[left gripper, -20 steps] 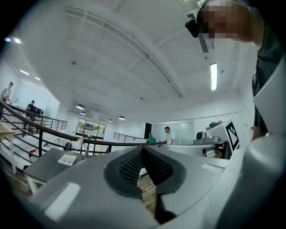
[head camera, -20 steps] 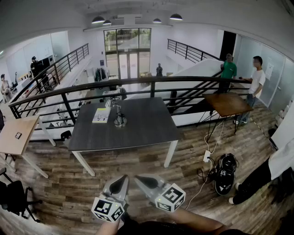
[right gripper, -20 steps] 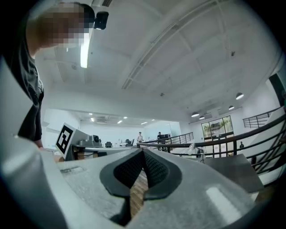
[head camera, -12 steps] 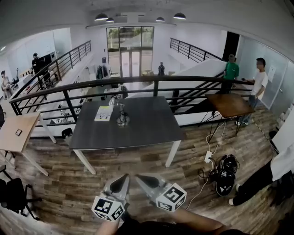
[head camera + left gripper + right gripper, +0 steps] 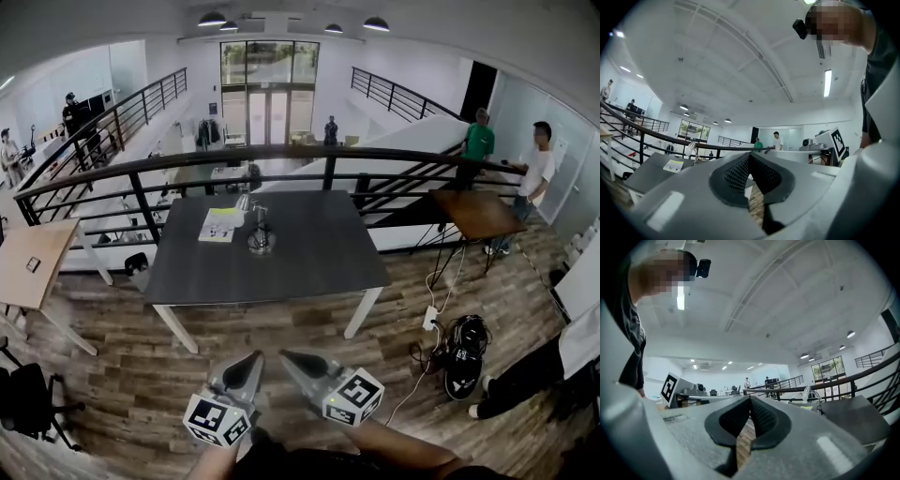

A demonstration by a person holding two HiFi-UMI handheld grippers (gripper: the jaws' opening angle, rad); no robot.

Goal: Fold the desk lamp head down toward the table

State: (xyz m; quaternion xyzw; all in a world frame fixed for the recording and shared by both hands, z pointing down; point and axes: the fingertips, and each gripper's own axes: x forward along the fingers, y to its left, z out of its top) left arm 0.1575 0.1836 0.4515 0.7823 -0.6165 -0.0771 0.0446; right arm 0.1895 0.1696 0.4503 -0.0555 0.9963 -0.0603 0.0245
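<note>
The desk lamp (image 5: 259,232) stands upright on the far left part of the dark grey table (image 5: 300,262), its pale head (image 5: 243,202) raised. Both grippers hang well short of the table, over the wooden floor. My left gripper (image 5: 254,357) is shut with nothing in it, and my right gripper (image 5: 285,354) beside it is likewise shut and empty. In the left gripper view the left gripper (image 5: 749,156) points level, with the lamp (image 5: 691,149) small and far at the left. The right gripper (image 5: 750,400) also points level in its own view, the lamp (image 5: 808,392) far off at the right.
A yellow-green booklet (image 5: 219,225) lies left of the lamp. A black railing (image 5: 141,202) runs behind the table. A brown table (image 5: 478,212) and two standing people (image 5: 536,169) are at the right. Cables and a black bag (image 5: 459,345) lie on the floor at the right; a light wooden table (image 5: 26,274) is at the left.
The table and lamp have drifted slightly down and right in the head view as the view moved. Both grippers stay shut, side by side.
</note>
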